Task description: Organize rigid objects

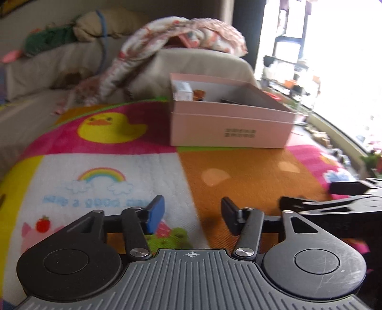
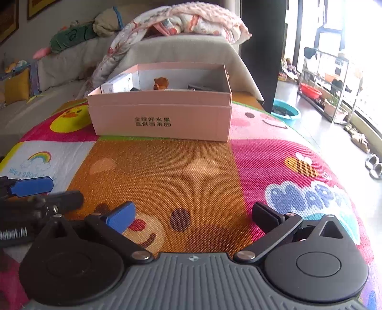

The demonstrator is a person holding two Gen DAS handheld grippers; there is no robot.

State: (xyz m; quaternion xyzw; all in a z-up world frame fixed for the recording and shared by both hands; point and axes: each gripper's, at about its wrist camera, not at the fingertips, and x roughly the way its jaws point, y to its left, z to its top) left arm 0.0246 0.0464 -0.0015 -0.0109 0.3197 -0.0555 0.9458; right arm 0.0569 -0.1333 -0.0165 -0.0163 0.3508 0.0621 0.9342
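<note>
An open pink cardboard box (image 1: pixel 229 126) (image 2: pixel 162 116) stands on a colourful play mat (image 2: pixel 167 167). Inside it I see a white carton (image 2: pixel 118 83), a small orange-brown figure (image 2: pixel 161 83) and a dark flat item (image 2: pixel 203 87). My left gripper (image 1: pixel 192 215) hovers low over the mat, short of the box, open with nothing between its blue and black pads. My right gripper (image 2: pixel 193 217) is beside it to the right, jaws spread wide and empty. One finger (image 1: pixel 346 188) of the right gripper shows at the edge of the left wrist view. The left gripper's blue finger (image 2: pixel 32 183) shows in the right wrist view.
A grey sofa (image 2: pixel 181 50) with a floral blanket (image 2: pixel 191 19) rises right behind the box. On the floor to the right are a teal basin (image 2: pixel 286 111), a metal shelf rack (image 2: pixel 327 78) and slippers (image 2: pixel 373 163). Bare mat lies between the grippers and the box.
</note>
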